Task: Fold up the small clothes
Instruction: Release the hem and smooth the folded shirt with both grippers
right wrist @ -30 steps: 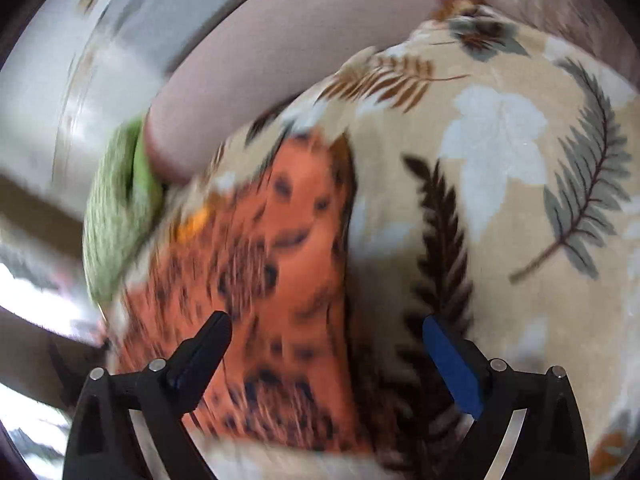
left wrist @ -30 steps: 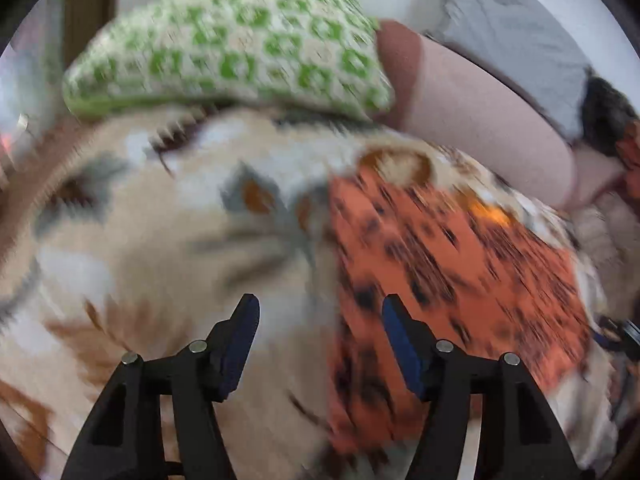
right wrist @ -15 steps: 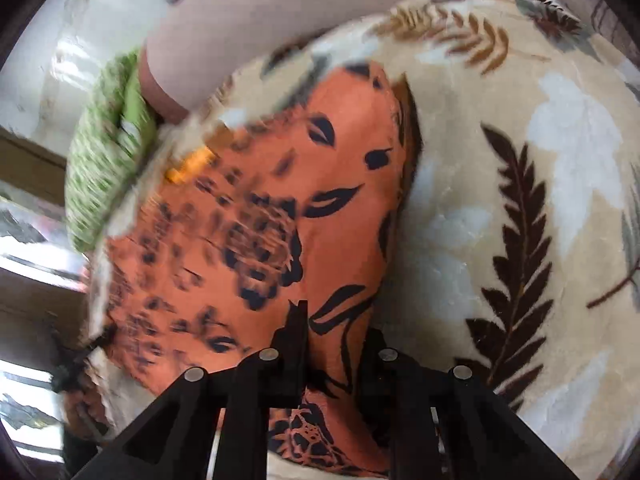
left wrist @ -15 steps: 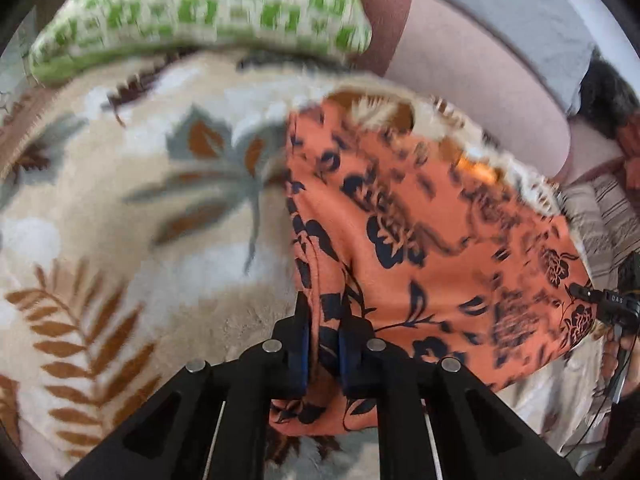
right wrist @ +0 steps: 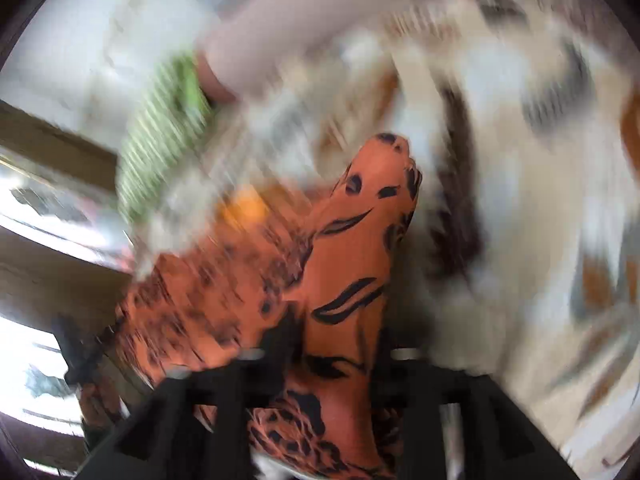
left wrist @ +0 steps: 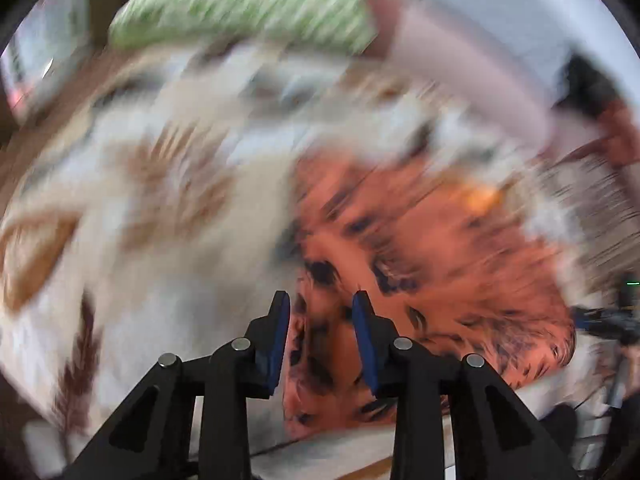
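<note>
An orange cloth (left wrist: 440,248) with a dark floral print lies on a cream leaf-pattern blanket (left wrist: 180,220). Both views are smeared by motion. My left gripper (left wrist: 321,296) hangs over the cloth's near left edge. Its jaws are opening, and its blue pads (left wrist: 276,340) stand apart, pressing on nothing. In the right wrist view a fold of the orange cloth (right wrist: 352,240) rises off the blanket (right wrist: 520,200) as a ridge and fills the gap of my right gripper (right wrist: 340,336). Those jaws are opening too, though the cloth still sits bunched between the fingers, hiding the pads.
A green and white pillow (left wrist: 240,4) and a pink bolster (left wrist: 460,64) lie along the far side of the bed. The same pillow (right wrist: 160,140) and bolster (right wrist: 320,20) show at the upper left in the right wrist view, above bright windows.
Half a second ago both grippers were shut on the cloth's near edge. The left pads have since parted, and the right gripper has pulled up a fold. Both views have swung and blurred.
</note>
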Motion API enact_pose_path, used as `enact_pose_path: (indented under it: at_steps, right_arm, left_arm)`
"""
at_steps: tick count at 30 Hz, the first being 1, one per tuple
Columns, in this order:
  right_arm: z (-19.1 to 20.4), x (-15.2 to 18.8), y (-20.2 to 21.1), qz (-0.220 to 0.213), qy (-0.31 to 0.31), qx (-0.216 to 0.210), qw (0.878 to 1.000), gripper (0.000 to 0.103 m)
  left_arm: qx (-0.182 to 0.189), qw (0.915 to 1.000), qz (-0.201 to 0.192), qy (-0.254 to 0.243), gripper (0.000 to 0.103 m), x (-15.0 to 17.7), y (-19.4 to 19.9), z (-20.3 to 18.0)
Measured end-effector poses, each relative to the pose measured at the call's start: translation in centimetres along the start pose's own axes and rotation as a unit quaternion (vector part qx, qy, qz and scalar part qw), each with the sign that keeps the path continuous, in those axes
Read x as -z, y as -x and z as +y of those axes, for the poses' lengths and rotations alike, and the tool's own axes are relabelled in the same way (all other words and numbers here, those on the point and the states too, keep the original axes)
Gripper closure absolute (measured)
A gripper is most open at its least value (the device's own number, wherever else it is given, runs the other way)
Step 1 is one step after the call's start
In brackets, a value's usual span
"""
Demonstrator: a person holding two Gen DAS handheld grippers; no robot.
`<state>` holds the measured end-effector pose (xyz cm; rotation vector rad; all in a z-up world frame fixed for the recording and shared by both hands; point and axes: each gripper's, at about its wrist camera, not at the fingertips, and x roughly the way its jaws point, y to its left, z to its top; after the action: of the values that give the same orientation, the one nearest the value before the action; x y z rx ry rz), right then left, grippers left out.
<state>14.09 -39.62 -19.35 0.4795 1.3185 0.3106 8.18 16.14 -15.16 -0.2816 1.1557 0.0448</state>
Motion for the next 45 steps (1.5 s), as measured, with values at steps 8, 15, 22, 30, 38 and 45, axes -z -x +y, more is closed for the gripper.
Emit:
enact_pose_path:
  at_steps: [8,15,22,30,38,45]
  right_arm:
    - [0.5,-1.9,6.6,-0.139,-0.019,-0.072,0.987,0.029]
    - [1.9,-7.7,-3.1,-0.08,0.011,-0.115,0.99,0.027]
    - [0.6,-8.3,-2.0,-0.127,-0.059,-0.203,0.969,0.019]
    - [3.0,-8.8,-0.8,-0.145,-0.054,-0.125,0.98,0.018]
    - [7.9,-3.4,-7.1,-0.018,0.0,-0.099,0.995,0.017]
    - [16.1,-4.9,-5.0,-0.039,0.044,-0.115,0.992,0.018]
  left_arm:
    - [0.034,0.9931,-0.104,-0.041,0.059,-1.0,5.9,-3.5]
    - [0.011,0.9909,-0.048,-0.125,0.058,0.1,-2.2,-8.7]
    - [0.009,0.9853,-0.107,-0.133,0.028,1.0,0.8,-8.8]
    - [-0.003,0.9924,-0.094,-0.079,0.026,1.4,1.0,-7.1]
    - [-0.031,0.9955,-0.038,-0.081,0.024,5.1,-2.3,-5.7]
    - [0.04,0.988,-0.119,-0.09,0.024,6.1,3.4,-6.5]
